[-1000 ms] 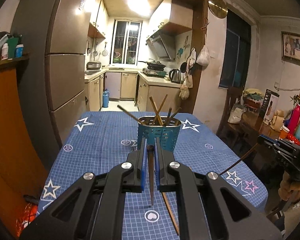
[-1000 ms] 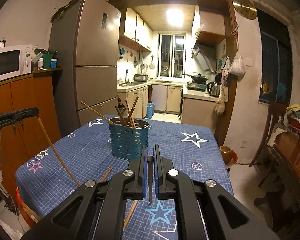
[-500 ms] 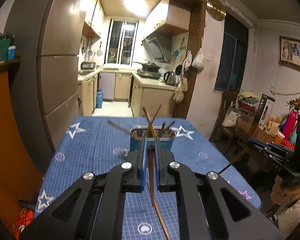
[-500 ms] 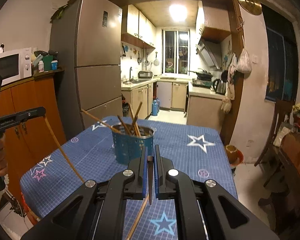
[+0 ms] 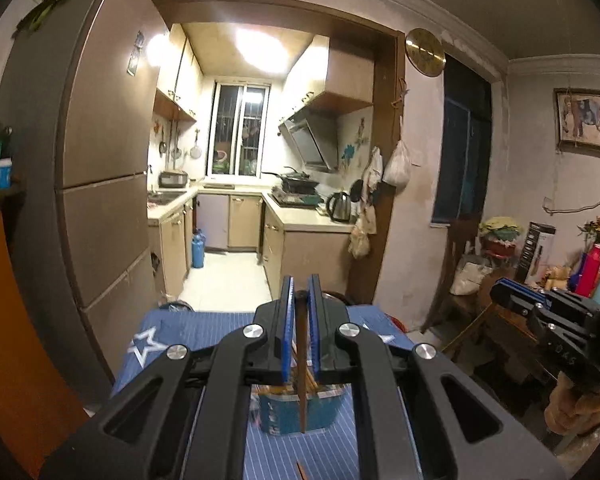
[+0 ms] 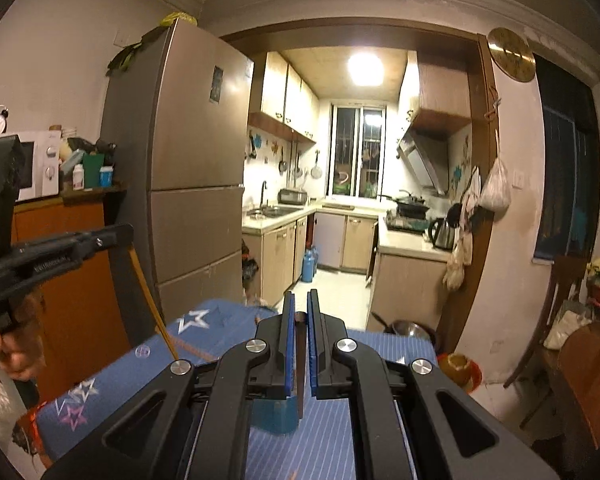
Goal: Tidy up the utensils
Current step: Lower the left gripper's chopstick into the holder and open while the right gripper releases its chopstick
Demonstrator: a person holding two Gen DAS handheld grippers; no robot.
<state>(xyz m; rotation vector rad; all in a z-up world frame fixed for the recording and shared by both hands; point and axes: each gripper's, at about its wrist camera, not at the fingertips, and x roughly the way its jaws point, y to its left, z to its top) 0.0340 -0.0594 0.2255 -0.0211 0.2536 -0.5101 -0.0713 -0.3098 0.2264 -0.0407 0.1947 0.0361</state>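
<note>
Left gripper clamped on a brown chopstick; right gripper likewise pinches its own chopstick. Blue utensil holder sits on the blue tablecloth, near, below both.

My right gripper in foreground, jaws pinched on dark chopstick, stick hangs down between blue pads. Below it I see teal utensil holder, mostly hidden behind gripper body, standing on blue star tablecloth. At left edge, left gripper grips light chopstick, slanting down toward table. Hand holds its handle. Fridge stands behind table.
</note>
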